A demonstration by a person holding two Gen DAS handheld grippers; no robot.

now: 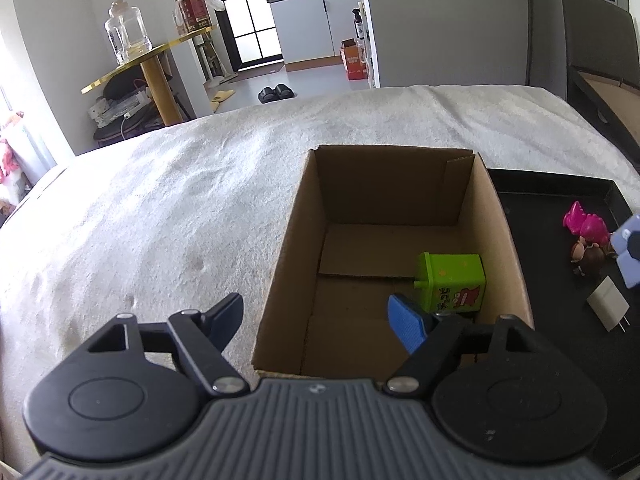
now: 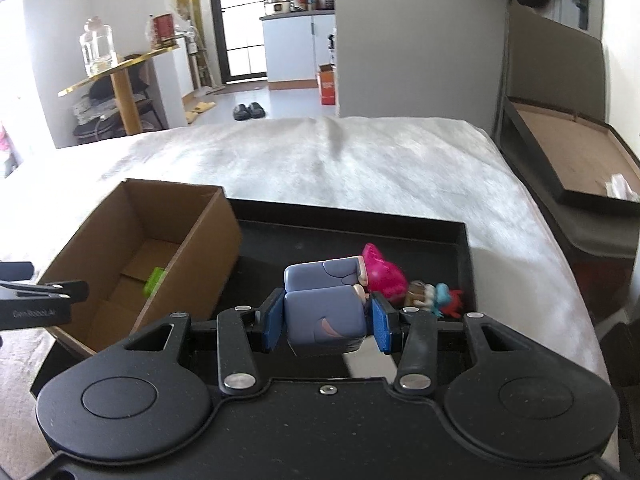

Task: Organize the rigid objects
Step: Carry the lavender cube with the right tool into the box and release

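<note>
Toys (image 2: 384,280) on tray (image 2: 440,232), seemingly bed (image 2: 360,160).

A home is shown, a bedroom opening onto a kitchen. A bed (image 1: 200,200) covered with a white fleecy blanket fills the foreground. Slippers (image 1: 276,93) are left on the grey floor. White kitchen cabinets (image 1: 316,28) crowded with pots and appliances are seen beyond, and a glass jar (image 1: 128,34) is kept on a gold-edged side table (image 1: 148,62).

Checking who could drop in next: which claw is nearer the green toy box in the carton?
Left. The left claw hangs open at the carton's near edge by the green toy box; the right claw is over the black tray.
</note>
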